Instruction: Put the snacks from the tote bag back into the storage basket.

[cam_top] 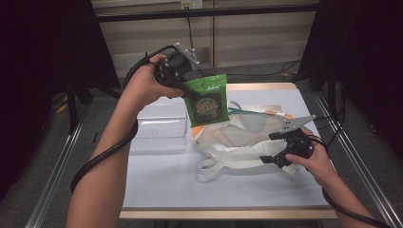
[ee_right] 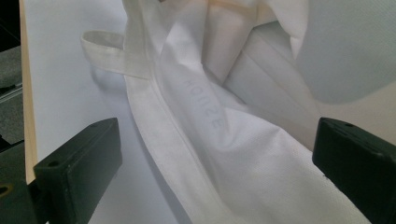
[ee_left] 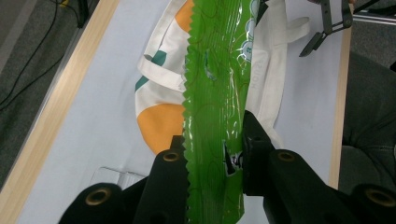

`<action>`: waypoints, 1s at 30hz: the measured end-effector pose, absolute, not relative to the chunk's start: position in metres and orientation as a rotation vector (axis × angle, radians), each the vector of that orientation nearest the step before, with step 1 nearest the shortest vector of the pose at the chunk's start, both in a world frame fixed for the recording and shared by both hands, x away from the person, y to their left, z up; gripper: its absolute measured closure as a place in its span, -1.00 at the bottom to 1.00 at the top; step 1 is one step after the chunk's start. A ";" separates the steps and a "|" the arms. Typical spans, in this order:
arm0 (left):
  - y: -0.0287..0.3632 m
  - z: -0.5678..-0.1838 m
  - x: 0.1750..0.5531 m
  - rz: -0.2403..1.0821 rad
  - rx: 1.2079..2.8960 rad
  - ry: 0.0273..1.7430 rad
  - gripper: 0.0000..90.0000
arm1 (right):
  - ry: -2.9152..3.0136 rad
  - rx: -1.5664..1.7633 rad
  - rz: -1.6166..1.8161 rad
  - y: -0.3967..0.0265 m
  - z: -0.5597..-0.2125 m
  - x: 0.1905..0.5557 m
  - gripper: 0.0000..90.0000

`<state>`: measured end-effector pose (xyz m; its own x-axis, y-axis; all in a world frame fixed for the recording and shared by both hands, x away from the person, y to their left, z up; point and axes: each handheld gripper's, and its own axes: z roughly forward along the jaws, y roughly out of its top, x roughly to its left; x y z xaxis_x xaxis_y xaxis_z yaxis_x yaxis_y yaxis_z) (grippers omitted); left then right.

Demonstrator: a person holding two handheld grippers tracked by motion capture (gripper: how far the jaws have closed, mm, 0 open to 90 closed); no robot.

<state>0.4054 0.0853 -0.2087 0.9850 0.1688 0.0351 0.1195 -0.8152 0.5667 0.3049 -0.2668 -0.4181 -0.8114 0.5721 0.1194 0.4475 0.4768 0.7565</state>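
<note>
Above the white worktop [cam_top: 166,190], a green snack packet [cam_top: 207,99] was held in the air by the left gripper [cam_top: 187,92], just over the mouth of a white cloth bag [cam_top: 233,142]. In the left gripper view the packet [ee_left: 215,93] was seen edge-on, pinched between the two black jaws, which were narrowed tight against its crinkled sides. The bag [ee_left: 266,70], printed with orange and teal shapes, lay crumpled beneath it on the worktop. A clear plastic box [cam_top: 161,126] was seen just beside the bag on the left.

The right gripper [cam_top: 280,149] was placed at the near right edge of the bag, its jaws standing wide with nothing pinched; in the right gripper view the white cloth [ee_right: 224,140] lay between them, loose and untouched by the pads.

The step in hand was judged to be the packing of the packet into the bag, with the packet lifted but not yet lowered. For the next move, the bag's rim would probably need to be gripped and held open by the right gripper, so that the packet could be brought down into the opening and released.
</note>
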 end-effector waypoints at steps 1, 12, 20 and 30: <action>0.087 -0.208 0.406 0.115 2.537 0.205 0.69 | 2.568 0.892 1.247 -0.267 -0.418 0.305 -0.98; 0.103 -0.212 0.416 0.123 2.560 0.224 0.69 | 2.577 0.895 1.247 -0.266 -0.420 0.305 -0.98; 0.112 -0.212 0.424 0.143 2.571 0.226 0.69 | 2.568 0.890 1.251 -0.267 -0.417 0.305 -0.98; 0.126 -0.220 0.430 0.149 2.596 0.258 0.69 | 2.569 0.885 1.250 -0.265 -0.417 0.307 -0.98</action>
<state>0.4298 0.1263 -0.2205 0.9757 0.2117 0.0558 0.1541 -0.8451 0.5119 0.3065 -0.2654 -0.4174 -0.8145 0.5681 0.1175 0.4430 0.4783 0.7582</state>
